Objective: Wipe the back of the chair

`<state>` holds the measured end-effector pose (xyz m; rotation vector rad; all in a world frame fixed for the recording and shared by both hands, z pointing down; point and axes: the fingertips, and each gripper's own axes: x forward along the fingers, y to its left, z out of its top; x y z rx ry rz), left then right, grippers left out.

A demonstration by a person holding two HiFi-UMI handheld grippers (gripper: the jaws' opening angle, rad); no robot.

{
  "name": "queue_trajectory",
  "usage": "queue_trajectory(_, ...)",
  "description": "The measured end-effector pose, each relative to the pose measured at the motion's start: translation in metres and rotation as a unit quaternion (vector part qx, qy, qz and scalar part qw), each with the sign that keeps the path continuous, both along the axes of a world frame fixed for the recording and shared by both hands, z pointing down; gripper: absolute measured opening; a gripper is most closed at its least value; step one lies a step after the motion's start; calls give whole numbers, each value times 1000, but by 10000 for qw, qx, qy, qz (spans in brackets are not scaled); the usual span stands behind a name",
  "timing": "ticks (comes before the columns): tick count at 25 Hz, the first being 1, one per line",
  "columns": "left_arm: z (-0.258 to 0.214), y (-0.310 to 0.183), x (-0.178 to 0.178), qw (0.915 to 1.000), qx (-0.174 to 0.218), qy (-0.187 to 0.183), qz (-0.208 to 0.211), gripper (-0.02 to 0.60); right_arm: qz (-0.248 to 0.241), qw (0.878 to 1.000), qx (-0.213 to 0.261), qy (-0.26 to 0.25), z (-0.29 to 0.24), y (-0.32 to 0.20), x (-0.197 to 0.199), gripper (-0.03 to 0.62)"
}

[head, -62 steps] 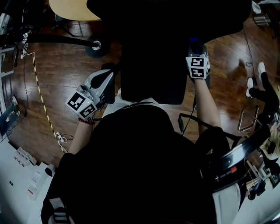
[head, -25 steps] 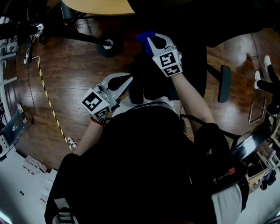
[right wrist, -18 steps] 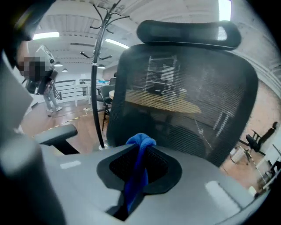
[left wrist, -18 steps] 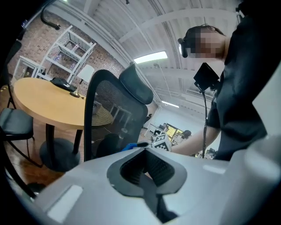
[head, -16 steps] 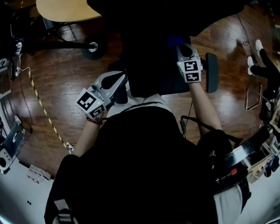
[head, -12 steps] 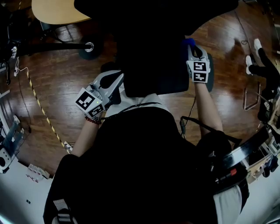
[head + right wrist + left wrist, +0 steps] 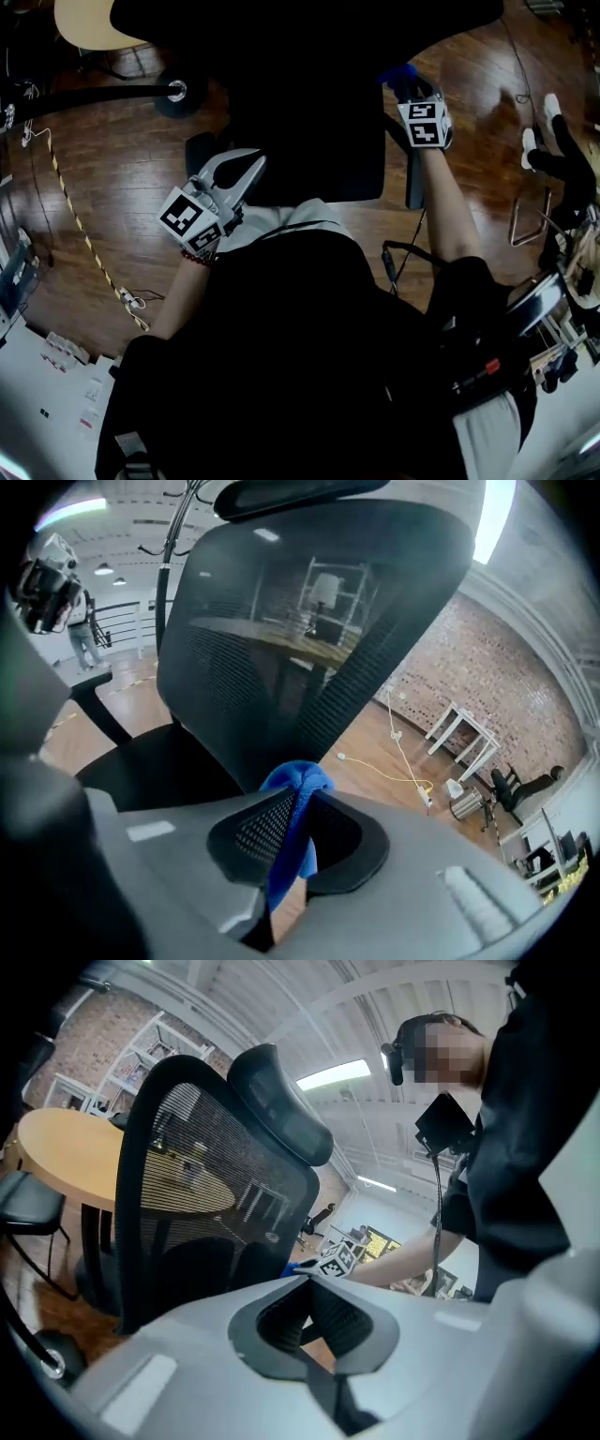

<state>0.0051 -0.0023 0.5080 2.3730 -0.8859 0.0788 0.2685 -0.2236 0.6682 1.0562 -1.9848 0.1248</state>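
Note:
The black mesh chair back (image 7: 309,141) fills the top middle of the head view. My right gripper (image 7: 410,86) is at its right edge, shut on a blue cloth (image 7: 397,74). In the right gripper view the blue cloth (image 7: 298,794) sticks out between the jaws of that gripper (image 7: 298,808), close to the lower mesh of the chair back (image 7: 300,621); whether it touches I cannot tell. My left gripper (image 7: 251,167) hangs at the chair's lower left, shut on nothing. Its own view looks along the left gripper (image 7: 311,1283) at the chair back (image 7: 187,1176) and headrest (image 7: 281,1101).
A round wooden table (image 7: 89,19) stands at the top left, with a chair-base caster (image 7: 175,91) below it. A yellow-black cable (image 7: 75,216) crosses the wood floor at left. An armrest (image 7: 412,178) juts out at right. A metal frame (image 7: 530,225) stands at far right.
My right gripper has swept the blue cloth from the left part of the chair back across to its right edge. The left gripper has stayed at the lower left.

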Motion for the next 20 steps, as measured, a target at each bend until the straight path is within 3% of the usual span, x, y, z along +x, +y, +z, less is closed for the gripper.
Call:
queue_trajectory(7, 12, 6, -9, 9995, -196, 19, -250, 5, -91, 9999, -111, 79, 20, -6, -23, 35)
queue_trajectory(14, 9, 2, -26, 9993, -141, 4, -344, 5, -682, 9975, -132, 127, 22, -1, -66, 36)
queue_trajectory(20, 25, 25, -37, 9985, -18, -539, 32, 5, -1331, 9909, -184, -9, 35, 20, -142, 35)
